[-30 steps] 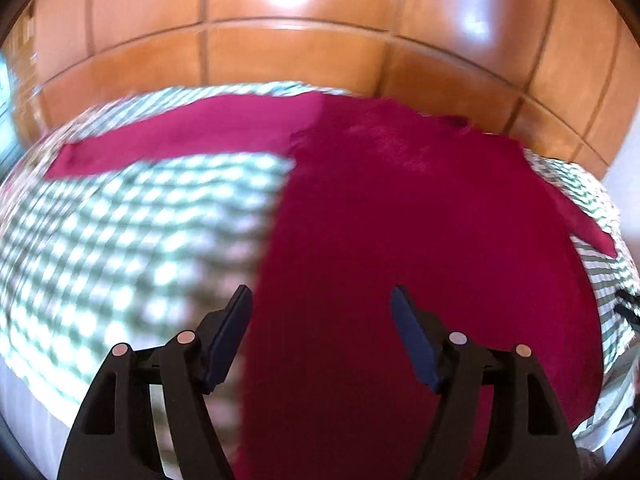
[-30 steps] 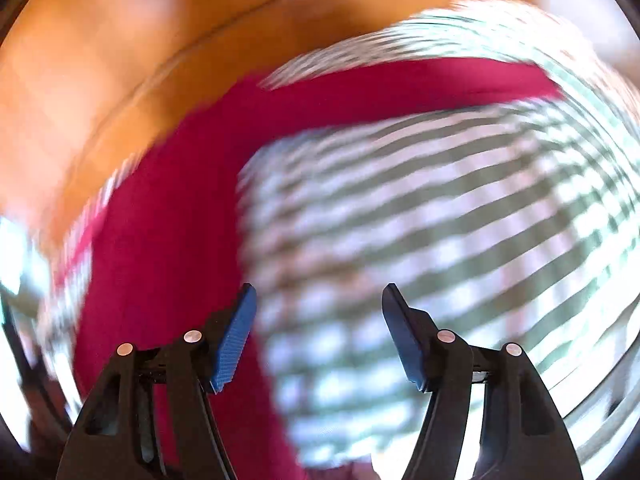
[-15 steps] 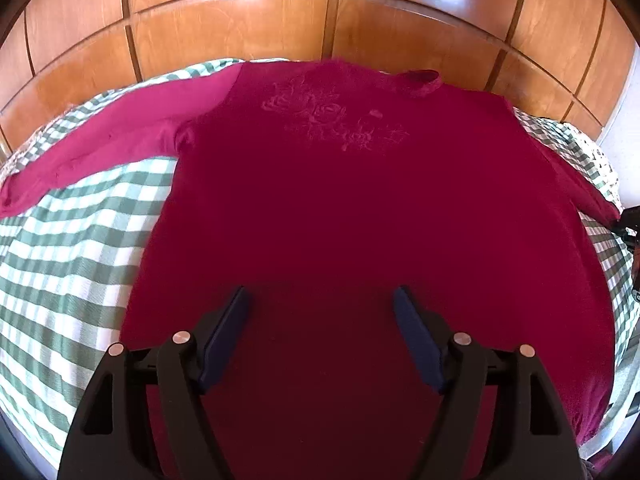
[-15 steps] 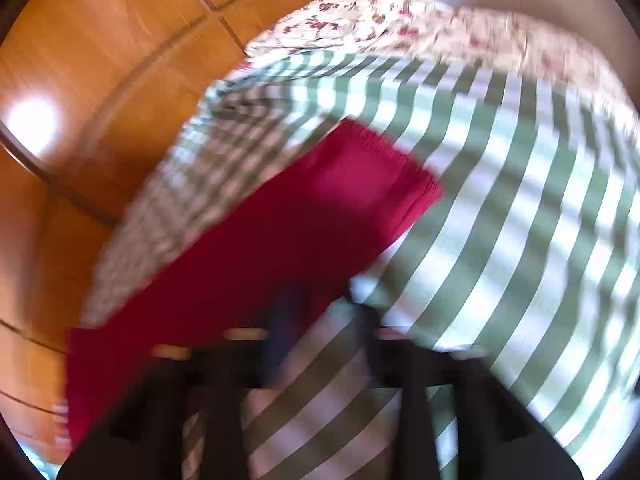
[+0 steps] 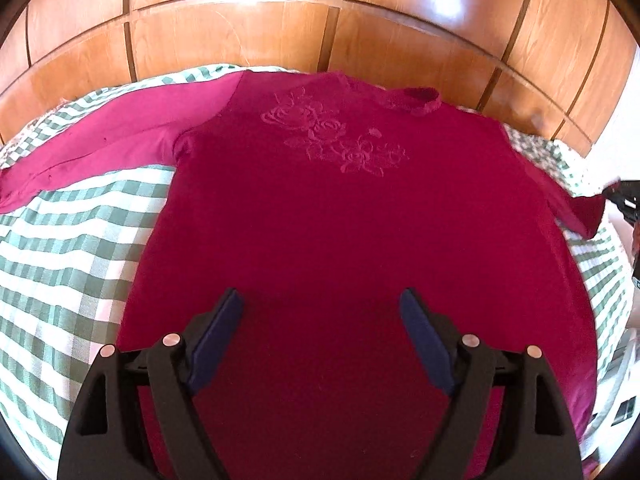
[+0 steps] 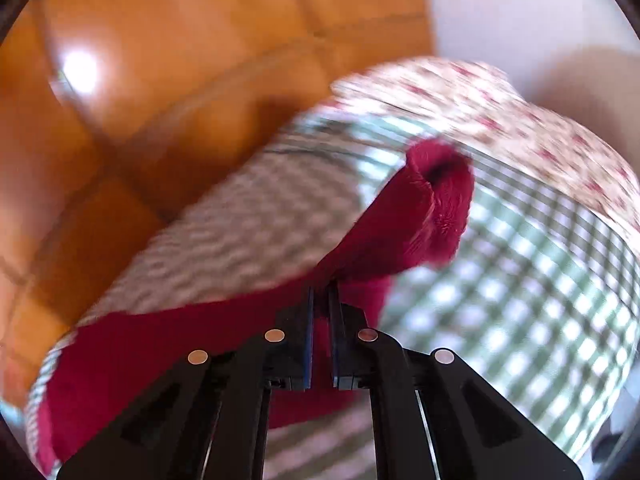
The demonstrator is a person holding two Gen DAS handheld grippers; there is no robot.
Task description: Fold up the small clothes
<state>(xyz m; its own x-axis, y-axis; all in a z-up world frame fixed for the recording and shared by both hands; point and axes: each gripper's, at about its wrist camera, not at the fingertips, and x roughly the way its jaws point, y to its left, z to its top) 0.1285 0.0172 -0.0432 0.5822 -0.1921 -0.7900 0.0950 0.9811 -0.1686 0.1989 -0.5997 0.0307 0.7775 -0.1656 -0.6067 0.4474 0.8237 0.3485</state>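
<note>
The red top (image 5: 352,216) is lying face up and spread flat on the checked bedcover (image 5: 76,240), its collar toward the wooden headboard (image 5: 280,28), which is a sensible layout for folding since both sleeves are reachable from the body.

The right gripper (image 6: 321,300) is pinching the right sleeve (image 6: 420,224) a little short of the cuff, jaws closed on the fabric with only cloth between the pads. The sleeve is lifting off the bedcover and the cuff is drooping open beyond the grip. Holding there probably lets the person carry the sleeve across the body for the 1st fold. In the left wrist view that same sleeve end is showing at the right side of the top, raised, beside a dark piece of the right gripper.

The left gripper (image 5: 322,316) is hovering over the lower middle of the top with its jaws wide apart, and they have just been opening further; nothing is between them and the pads are not pressing on cloth. It is likely waiting to pin the body or take the hem.

The left sleeve (image 5: 96,148) is stretching out flat from the top toward the left end of the headboard. The bedcover is showing bare on both sides of the top, giving room to swing sleeves inward. A floral pillow (image 6: 500,108) is lying beyond the right sleeve, near the headboard. The top's collar edge is close to the headboard, so there is little space there.
</note>
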